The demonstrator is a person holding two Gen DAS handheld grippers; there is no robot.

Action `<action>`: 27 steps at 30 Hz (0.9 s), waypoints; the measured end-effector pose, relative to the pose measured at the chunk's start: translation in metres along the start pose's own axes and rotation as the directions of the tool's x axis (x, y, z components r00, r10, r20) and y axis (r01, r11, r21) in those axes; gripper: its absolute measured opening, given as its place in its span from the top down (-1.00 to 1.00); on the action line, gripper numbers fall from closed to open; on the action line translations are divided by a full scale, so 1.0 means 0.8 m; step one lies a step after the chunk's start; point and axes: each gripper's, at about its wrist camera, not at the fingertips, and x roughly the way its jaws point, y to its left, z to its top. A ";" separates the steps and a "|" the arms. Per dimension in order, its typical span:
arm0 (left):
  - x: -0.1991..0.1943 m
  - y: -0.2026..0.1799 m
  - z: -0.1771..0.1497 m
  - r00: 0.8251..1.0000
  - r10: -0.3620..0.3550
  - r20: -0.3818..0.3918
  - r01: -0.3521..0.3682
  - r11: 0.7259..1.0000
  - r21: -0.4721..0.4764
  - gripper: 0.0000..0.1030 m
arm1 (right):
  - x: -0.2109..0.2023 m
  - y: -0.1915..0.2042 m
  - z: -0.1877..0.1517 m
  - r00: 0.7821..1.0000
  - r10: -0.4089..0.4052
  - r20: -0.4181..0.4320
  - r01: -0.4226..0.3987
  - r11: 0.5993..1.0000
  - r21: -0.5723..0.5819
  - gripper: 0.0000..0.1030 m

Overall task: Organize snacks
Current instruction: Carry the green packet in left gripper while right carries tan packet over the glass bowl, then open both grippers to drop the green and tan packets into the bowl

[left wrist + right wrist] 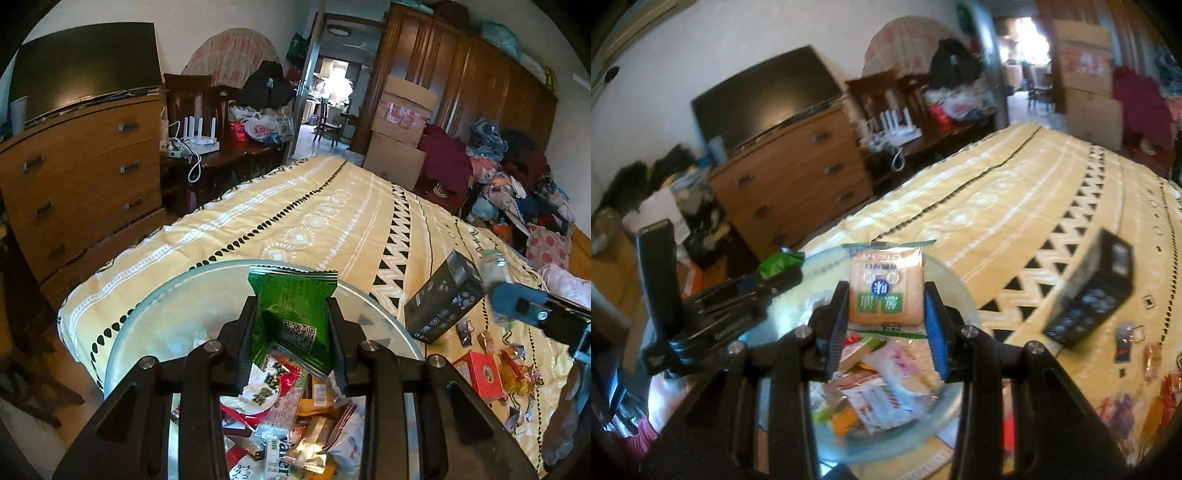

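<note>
My left gripper is shut on a green snack packet and holds it above a clear glass bowl that has several wrapped snacks in it. My right gripper is shut on a tan cracker packet above the same bowl. The left gripper also shows in the right wrist view, at the left with the green packet. The right gripper shows blurred at the right of the left wrist view.
The bowl sits on a bed with a yellow patterned cover. A dark box stands to the right of the bowl. A red box and loose candies lie beside it. A wooden dresser stands left.
</note>
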 end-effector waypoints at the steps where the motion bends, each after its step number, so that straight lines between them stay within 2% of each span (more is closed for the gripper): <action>1: 0.000 0.002 -0.001 1.000 -0.002 -0.003 0.002 1.000 0.002 0.32 | 0.007 0.005 -0.001 1.000 0.005 -0.009 -0.005 1.000 -0.005 0.24; 19: 0.005 0.010 -0.006 1.000 -0.019 -0.022 0.019 1.000 -0.009 0.28 | 0.022 0.018 -0.002 1.000 0.006 -0.029 -0.006 1.000 -0.008 0.20; 21: 0.004 0.012 -0.006 0.999 -0.021 -0.025 0.020 1.000 -0.021 -0.01 | 0.023 0.021 -0.002 1.000 0.000 -0.022 -0.001 1.000 -0.011 0.19; 23: 0.001 0.013 -0.007 1.000 -0.015 -0.015 0.014 1.000 -0.028 -0.35 | 0.022 0.025 -0.001 1.000 0.001 -0.021 -0.001 1.000 -0.010 0.07; 25: 0.000 0.012 -0.007 1.000 -0.005 -0.010 0.005 1.000 -0.025 -0.43 | 0.019 0.026 -0.001 1.000 0.002 -0.007 -0.002 1.000 -0.009 -0.06; 27: -0.001 0.014 -0.007 1.000 -0.006 -0.011 0.006 1.000 -0.030 -0.43 | 0.015 0.025 0.000 1.000 0.002 0.007 -0.002 1.000 -0.006 -0.07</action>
